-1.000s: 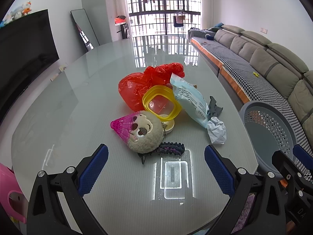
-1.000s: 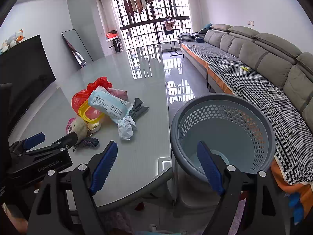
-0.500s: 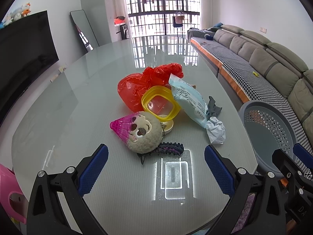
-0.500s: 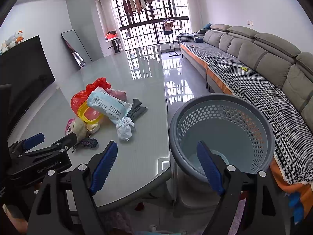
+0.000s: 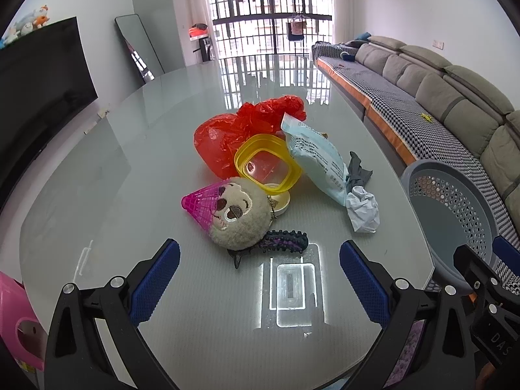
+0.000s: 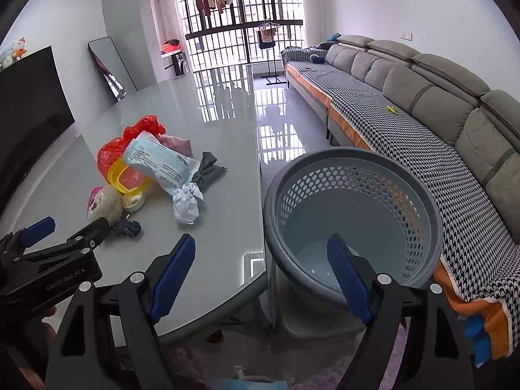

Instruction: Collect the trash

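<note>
A pile lies mid-table: red plastic bag (image 5: 227, 133), yellow container ring (image 5: 268, 162), pale blue packet (image 5: 317, 159), crumpled white paper (image 5: 362, 208), grey scrap (image 5: 357, 169), plush head (image 5: 240, 214) with a pink mesh cone (image 5: 198, 203), and a dark spiky clip (image 5: 284, 239). My left gripper (image 5: 260, 276) is open and empty, just short of the clip. My right gripper (image 6: 260, 269) is open and empty, over the table edge beside the grey perforated basket (image 6: 354, 169). The pile also shows in the right wrist view (image 6: 156, 169).
The glass table (image 5: 130, 162) stretches far ahead. The basket (image 5: 451, 201) stands off the table's right edge. A grey sofa (image 6: 422, 97) runs along the right wall. A black TV (image 5: 35, 78) is at left. A pink object (image 5: 16, 321) sits at lower left.
Both grippers have crept slightly forward toward the pile and basket. Nothing was gripped or moved.
</note>
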{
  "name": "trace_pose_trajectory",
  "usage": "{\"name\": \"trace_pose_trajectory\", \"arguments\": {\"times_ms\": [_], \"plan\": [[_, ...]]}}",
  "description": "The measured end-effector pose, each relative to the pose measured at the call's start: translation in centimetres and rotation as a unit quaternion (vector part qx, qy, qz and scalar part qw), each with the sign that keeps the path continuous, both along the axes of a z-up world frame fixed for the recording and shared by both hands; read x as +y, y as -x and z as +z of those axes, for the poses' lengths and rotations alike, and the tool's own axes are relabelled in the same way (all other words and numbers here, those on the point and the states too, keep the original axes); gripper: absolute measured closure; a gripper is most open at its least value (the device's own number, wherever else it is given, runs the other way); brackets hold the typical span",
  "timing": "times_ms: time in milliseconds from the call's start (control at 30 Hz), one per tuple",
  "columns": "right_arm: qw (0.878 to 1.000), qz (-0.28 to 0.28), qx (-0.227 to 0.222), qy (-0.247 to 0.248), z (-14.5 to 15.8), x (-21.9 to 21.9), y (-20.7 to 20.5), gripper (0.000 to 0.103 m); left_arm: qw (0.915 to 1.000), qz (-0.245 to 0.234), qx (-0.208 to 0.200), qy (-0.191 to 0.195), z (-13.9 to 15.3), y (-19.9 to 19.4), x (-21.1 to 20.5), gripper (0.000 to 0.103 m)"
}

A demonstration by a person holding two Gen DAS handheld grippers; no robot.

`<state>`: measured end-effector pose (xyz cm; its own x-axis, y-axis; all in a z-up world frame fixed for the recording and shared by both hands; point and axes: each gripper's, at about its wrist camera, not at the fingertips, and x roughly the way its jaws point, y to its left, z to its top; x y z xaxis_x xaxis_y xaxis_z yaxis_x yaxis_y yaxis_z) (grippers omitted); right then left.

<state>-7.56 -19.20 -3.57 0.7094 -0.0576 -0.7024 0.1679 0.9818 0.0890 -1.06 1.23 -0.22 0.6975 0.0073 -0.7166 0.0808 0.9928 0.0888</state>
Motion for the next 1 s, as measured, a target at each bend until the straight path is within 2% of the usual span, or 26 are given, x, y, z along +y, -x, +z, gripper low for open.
{"name": "trace_pose_trajectory", "arguments": {"times_ms": [633, 1000], "plan": [[0.999, -0.045, 0.026, 0.016, -0.6, -0.9, -0.6, 0.023, 0.9999, -0.001, 0.008, -0.01, -0.4, -0.1, -0.3, 0.006], [0.998, -0.05, 0.036, 0.03, -1.2, -0.5, -1.4, 0.023, 0.9999, 0.007, 0.012, 0.0, -0.5, -0.6, 0.3, 0.006]]}}
